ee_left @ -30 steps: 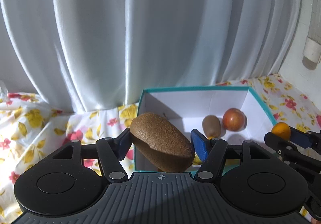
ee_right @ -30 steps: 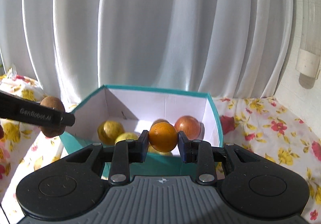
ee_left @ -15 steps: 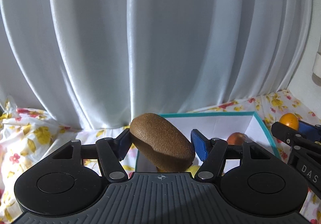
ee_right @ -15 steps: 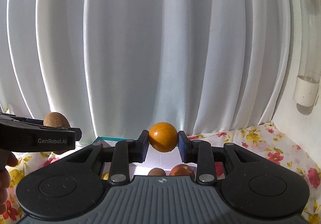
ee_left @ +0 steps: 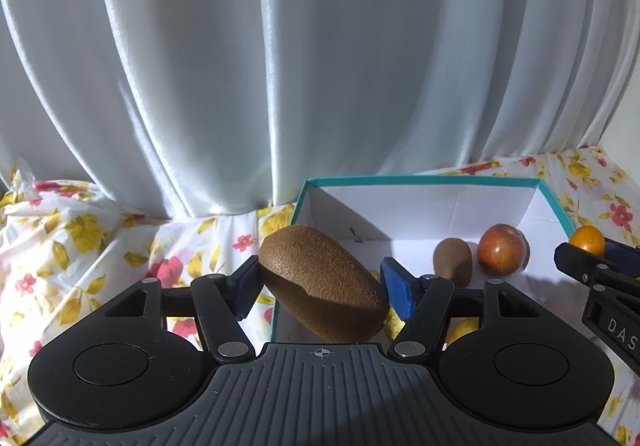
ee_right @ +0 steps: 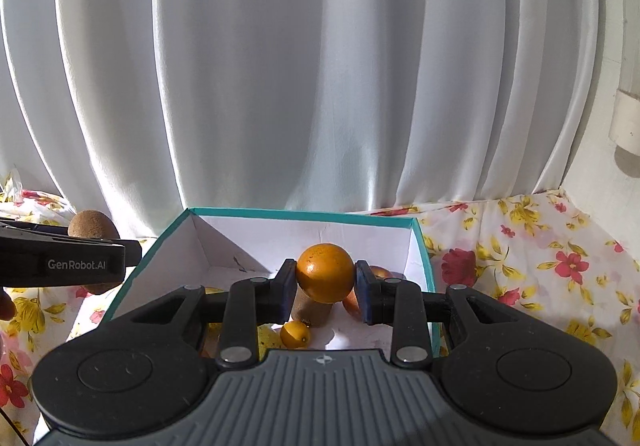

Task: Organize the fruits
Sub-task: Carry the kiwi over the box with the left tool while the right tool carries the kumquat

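My left gripper (ee_left: 320,282) is shut on a brown kiwi (ee_left: 324,282), held over the near left corner of the teal-rimmed white box (ee_left: 400,180). My right gripper (ee_right: 325,280) is shut on an orange (ee_right: 325,273), held above the box (ee_right: 304,211). Inside the box lie a kiwi (ee_left: 453,261), a red apple (ee_left: 502,249), a small orange (ee_right: 295,334) and yellow fruit mostly hidden behind the grippers. The right gripper with its orange (ee_left: 587,240) shows at the right edge of the left wrist view. The left gripper with its kiwi (ee_right: 93,224) shows at the left of the right wrist view.
The box stands on a floral tablecloth (ee_left: 80,238), which also spreads to the right of the box (ee_right: 540,258). A white curtain (ee_left: 320,66) hangs close behind the box. A white wall fixture (ee_right: 628,126) is at the far right.
Both grippers tilted up half a second ago and have come back down, so the box interior and its fruit show again. Each still holds its fruit.
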A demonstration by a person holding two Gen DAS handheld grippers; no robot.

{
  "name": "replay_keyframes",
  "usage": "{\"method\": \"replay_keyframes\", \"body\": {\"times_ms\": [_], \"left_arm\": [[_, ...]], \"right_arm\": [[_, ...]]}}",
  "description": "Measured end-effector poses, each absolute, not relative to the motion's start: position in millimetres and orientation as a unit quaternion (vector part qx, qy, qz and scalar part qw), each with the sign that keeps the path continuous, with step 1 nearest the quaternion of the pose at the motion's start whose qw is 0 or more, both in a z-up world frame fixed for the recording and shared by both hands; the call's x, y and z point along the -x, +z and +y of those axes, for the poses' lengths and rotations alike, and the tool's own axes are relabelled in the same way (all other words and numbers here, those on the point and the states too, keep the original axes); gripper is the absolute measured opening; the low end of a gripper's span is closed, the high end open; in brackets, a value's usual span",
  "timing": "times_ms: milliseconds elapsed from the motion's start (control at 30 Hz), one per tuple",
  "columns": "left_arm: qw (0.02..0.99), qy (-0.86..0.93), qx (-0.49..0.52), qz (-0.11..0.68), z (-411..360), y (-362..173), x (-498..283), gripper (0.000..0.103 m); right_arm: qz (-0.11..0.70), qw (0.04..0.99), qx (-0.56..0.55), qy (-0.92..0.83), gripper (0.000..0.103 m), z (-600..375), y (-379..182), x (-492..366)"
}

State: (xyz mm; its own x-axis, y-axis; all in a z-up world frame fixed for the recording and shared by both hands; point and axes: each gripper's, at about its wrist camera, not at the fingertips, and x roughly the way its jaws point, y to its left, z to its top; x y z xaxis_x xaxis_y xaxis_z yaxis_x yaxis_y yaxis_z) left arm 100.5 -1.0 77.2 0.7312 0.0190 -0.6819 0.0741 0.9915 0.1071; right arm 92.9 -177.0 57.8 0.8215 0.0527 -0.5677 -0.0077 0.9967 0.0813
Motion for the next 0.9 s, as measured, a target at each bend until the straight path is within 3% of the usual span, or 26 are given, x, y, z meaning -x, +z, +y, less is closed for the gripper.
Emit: {"method": "replay_keyframes", "body": {"times_ms": [900], "left_arm": [[0.9, -0.02, -0.083, 0.428, -5, 36, -124, 0.069]], "right_arm": [[0.373, 0.928, -0.009, -0.004, 0.03, -179, 21, -116]]}}
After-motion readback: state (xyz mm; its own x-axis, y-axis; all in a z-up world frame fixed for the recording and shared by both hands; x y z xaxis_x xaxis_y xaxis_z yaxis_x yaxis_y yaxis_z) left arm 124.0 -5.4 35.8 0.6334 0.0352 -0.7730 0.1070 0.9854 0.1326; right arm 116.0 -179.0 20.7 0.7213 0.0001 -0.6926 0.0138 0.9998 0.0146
